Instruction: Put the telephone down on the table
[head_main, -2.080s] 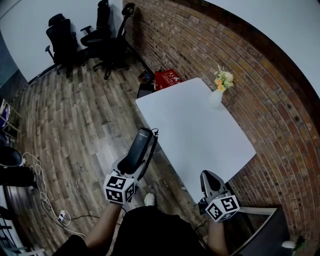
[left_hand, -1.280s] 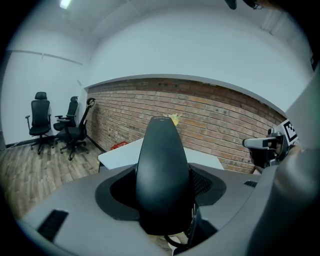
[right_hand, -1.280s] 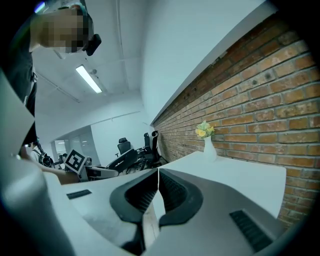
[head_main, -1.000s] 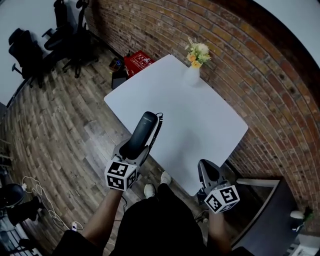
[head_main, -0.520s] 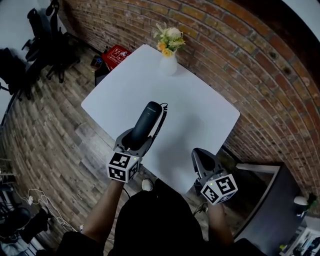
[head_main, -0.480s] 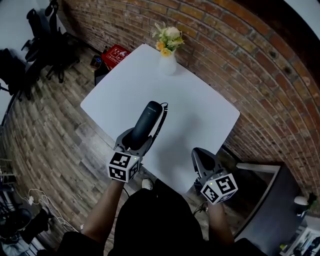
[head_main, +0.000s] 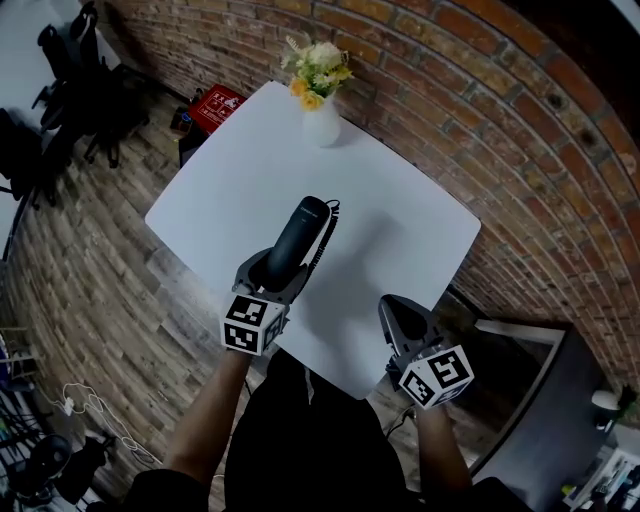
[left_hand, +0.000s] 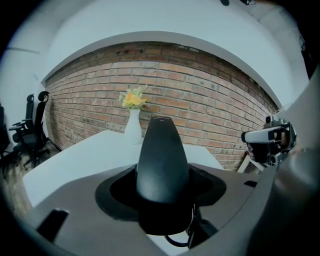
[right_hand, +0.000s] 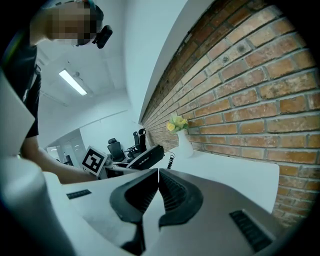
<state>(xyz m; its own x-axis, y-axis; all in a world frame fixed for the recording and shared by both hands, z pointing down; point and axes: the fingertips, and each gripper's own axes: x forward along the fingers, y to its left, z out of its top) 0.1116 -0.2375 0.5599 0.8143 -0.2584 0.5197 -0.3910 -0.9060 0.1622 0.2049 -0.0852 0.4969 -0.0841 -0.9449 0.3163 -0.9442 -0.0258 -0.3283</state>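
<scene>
**A:** Head view first. The left gripper (head_main: 268, 280) has the telephone (head_main: 300, 235) by its near end, over the white table (head_main: 400, 235).

**B:** The handset's long axis runs straight out along the gripper's own line, away from the person and toward the vase of flowers (head_main: 320, 115) at the far edge. A curly cord (head_main: 328, 222) dangles beside it.

**A:** Where's the right gripper (head_main: 395, 312)?

**B:** Off to the right, over the table's near edge, well apart from the handset. The left is plainly the hand that matters here.

**A:** Left gripper view now. The black handset fills the middle and rises away from the camera.

**B:** The jaws stand wide, but they're pressed on either side of its thick body. That's a firm hold, with bare tabletop spread out below and ahead.

**A:** Is it touching the table?

**B:** I'd say not. The nose looks tilted up, and I judge it has to come down and level out before those jaws let go.

**A:** Right gripper view, then.

**B:** The jaws are pressed together with nothing between them. Beyond them, to the left, you can see the handset raised above the table surface, the cord hanging under it.

**A:** So the free landing spot lies directly under and in front of the left gripper.

**B:** Yes. The vase sits well clear, near the brick wall (head_main: 520, 120).
</scene>
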